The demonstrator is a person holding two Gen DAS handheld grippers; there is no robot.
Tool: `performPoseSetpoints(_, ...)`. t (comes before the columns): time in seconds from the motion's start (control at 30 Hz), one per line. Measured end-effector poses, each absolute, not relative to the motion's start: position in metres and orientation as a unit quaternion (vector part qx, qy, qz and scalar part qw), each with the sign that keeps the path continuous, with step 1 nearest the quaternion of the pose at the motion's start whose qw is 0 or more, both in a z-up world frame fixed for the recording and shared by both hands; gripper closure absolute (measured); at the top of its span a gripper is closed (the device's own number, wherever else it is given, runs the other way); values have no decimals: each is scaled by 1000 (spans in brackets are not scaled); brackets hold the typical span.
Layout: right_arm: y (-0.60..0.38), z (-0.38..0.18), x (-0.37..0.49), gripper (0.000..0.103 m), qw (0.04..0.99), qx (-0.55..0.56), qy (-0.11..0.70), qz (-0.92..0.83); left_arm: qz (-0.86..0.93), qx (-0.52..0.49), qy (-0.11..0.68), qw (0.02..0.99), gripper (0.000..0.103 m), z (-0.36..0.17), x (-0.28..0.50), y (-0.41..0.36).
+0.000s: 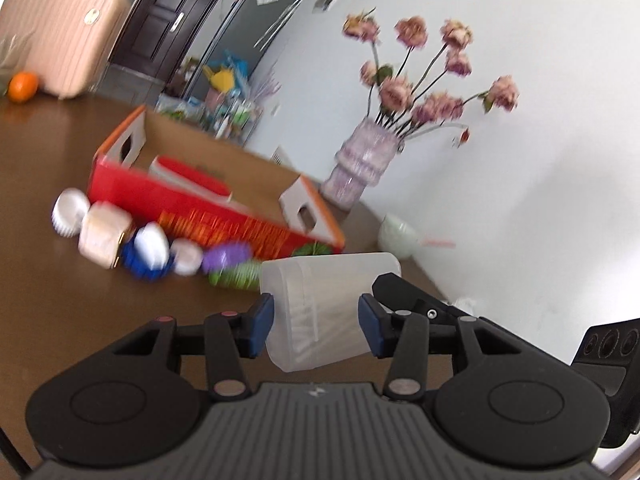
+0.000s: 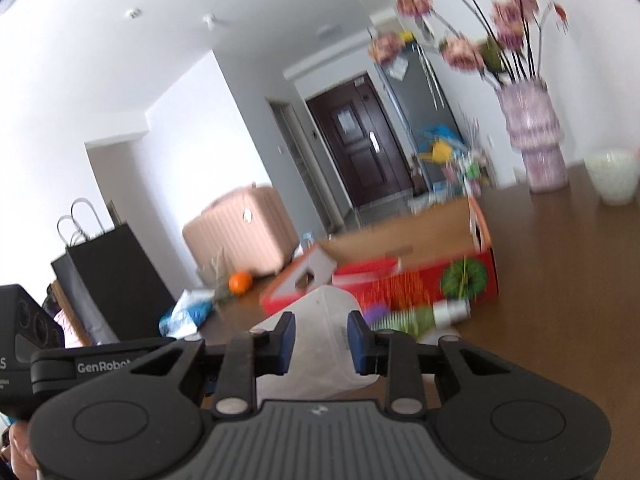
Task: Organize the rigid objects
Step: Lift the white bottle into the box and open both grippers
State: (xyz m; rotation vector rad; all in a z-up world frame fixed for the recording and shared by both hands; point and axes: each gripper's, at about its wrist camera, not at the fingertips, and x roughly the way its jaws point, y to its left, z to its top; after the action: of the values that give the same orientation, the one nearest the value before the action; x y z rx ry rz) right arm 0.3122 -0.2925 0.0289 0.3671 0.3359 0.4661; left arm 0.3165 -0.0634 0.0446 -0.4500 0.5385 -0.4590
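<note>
The translucent plastic container (image 1: 320, 308) is carried clear above the brown table (image 1: 60, 320) by both claws. The left gripper (image 1: 316, 326) is pinched on its sides, and the right gripper (image 2: 322, 344) is pressed on it too, probably on the other end, so it is kept steady. The red box (image 1: 224, 216), near the table's far edge, is presumably meant to receive it

A frosted plastic jar (image 1: 320, 308) lay tilted off the table. A red box (image 1: 208, 204) stood open mid-table, small ribbed toys (image 1: 152, 252) crowding its near side.
</note>
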Motion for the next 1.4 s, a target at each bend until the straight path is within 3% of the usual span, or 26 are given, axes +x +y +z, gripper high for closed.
performPoseSetpoints(0.73, -285, 107, 483, 79, 958, 137, 93, 233, -212, -179, 160, 947, 57, 129, 480, -72)
performPoseSetpoints(1.1, -273, 89, 594, 80, 958, 125, 145, 215, -210, -196, 202, 936, 57, 99, 591, -59)
performPoseSetpoints(1.4, -263, 29, 672, 82, 933, 162, 249, 203, -176, -194, 294, 919, 57, 41, 660, -49)
